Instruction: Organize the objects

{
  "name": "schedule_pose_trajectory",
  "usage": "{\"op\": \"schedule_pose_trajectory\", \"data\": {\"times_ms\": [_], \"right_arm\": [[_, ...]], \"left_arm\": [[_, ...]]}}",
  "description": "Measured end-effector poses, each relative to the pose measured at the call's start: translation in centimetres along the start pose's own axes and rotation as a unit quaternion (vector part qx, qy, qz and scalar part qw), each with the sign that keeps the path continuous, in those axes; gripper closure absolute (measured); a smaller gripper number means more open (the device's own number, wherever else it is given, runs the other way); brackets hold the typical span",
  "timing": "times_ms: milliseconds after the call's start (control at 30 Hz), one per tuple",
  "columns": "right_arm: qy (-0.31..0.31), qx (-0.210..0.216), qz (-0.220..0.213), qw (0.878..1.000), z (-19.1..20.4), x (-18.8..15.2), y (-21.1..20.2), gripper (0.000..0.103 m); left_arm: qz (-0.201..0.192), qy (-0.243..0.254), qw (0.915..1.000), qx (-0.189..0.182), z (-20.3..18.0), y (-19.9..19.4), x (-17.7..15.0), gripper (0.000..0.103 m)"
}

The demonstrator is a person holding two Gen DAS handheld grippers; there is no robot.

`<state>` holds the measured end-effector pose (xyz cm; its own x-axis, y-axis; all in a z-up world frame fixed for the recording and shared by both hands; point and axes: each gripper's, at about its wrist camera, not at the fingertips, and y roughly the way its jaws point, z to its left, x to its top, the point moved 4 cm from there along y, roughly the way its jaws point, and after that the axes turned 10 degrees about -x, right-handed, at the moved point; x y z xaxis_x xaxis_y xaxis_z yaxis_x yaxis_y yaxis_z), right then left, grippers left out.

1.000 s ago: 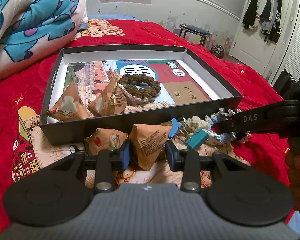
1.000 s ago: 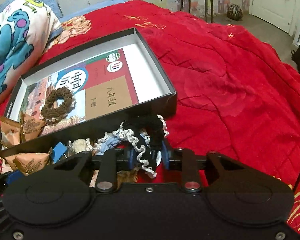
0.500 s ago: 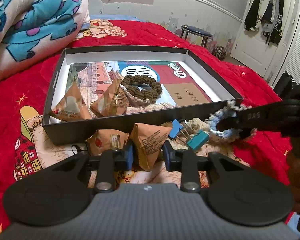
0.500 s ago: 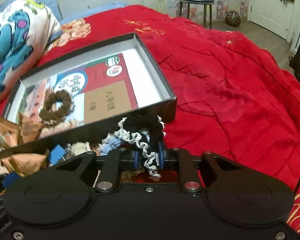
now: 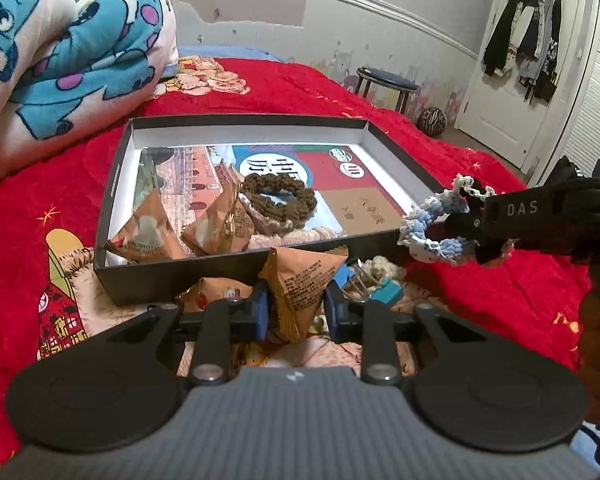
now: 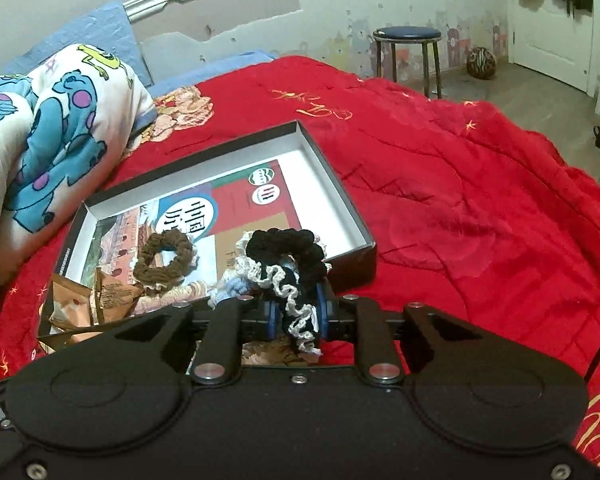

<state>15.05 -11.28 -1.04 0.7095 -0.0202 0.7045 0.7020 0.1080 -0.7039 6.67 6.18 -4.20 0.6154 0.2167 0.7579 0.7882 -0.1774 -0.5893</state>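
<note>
Black scrunchie [image 6: 288, 264] hangs lengthwise from right hand-held gripper [image 6: 296, 314].

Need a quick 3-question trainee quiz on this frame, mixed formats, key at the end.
1. True or false: the brown scrunchie lies inside the black box.
2. What is the right tool shut on?
A. a binder clip
B. the black scrunchie
C. a book
3. Fill in: the left tool has its fingers on either side of an orange triangular snack ____, lifted in front of the box.

Key
1. True
2. B; a blue scrunchie hangs with it
3. packet
</note>
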Motion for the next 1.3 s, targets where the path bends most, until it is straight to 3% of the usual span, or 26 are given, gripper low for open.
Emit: {"op": "schedule_pose_trajectory", "data": {"times_ms": [300, 900, 1300], "right_arm": [[0.032, 0.016, -0.03, 0.999, -0.5, 0.8, -0.9, 0.085], [0.018, 0.06, -0.076, 0.995, 1.3, 1.8, -2.1, 0.085], [0.035, 0.055, -0.095, 0.993, 0.4, 2.8, -1.8, 0.085]], "left_arm": [[-0.015, -0.006, 0.9998, -0.009, -0.1, -0.7, 0.7, 0.071], [-0.064, 0.021, 0.9977, -0.013, -1.0, -2.5, 1.9, 0.071], [-0.073, 0.03, 0.9968, -0.016, -1.3, -2.9, 2.0, 0.071]]}}
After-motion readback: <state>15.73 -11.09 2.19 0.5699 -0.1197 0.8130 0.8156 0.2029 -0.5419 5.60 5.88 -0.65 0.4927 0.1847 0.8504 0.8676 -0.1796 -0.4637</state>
